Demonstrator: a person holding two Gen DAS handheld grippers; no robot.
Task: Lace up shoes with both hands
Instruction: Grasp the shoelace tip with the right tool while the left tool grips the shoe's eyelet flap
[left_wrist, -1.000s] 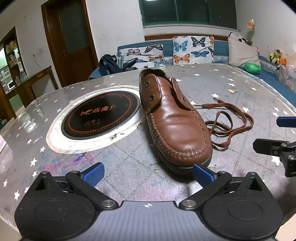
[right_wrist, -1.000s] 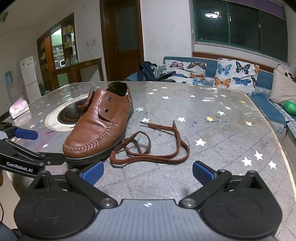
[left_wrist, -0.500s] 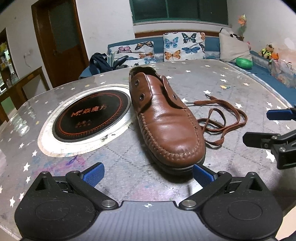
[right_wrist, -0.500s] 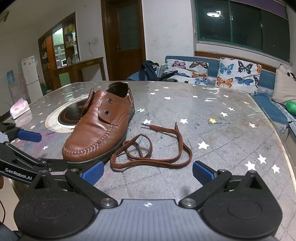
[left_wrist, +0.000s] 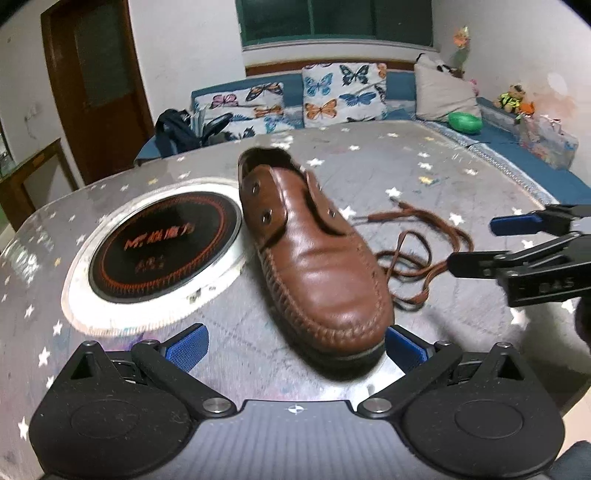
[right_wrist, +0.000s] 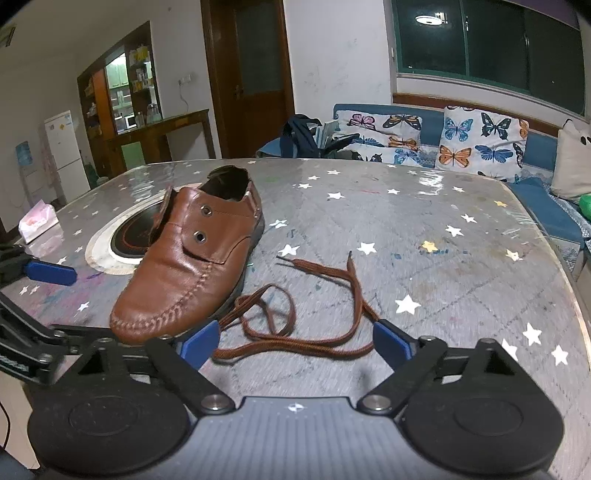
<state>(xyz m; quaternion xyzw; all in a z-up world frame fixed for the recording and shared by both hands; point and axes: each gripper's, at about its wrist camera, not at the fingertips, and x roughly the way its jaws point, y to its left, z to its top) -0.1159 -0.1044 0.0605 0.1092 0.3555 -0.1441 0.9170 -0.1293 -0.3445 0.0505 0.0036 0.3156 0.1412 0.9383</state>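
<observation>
A brown leather shoe (left_wrist: 317, 266) (right_wrist: 184, 266) lies on the star-patterned table (right_wrist: 443, 221), toe toward me, its eyelets empty. A loose brown lace (left_wrist: 432, 212) (right_wrist: 355, 288) is coiled on the table to the shoe's right. My left gripper (left_wrist: 295, 347) is open with the shoe's toe between its blue pads, and neither pad presses on it. My right gripper (right_wrist: 295, 341) has the lace's near loop lying between its pads; its jaws are closing and do not touch the lace. Each gripper shows in the other view: the right gripper (left_wrist: 472, 243), the left gripper (right_wrist: 62, 299).
A round black induction plate (left_wrist: 162, 243) (right_wrist: 125, 236) is set into the table left of the shoe. A tissue pack (right_wrist: 37, 221) lies at the far left edge. A blue sofa with butterfly cushions (left_wrist: 332, 96) runs behind the table, whose curved edge (right_wrist: 576, 295) is at the right.
My right gripper has moved forward over the lace, so the near loop now lies between its pads, and its jaws have narrowed. The left gripper has tilted slightly; the shoe has stayed put.
</observation>
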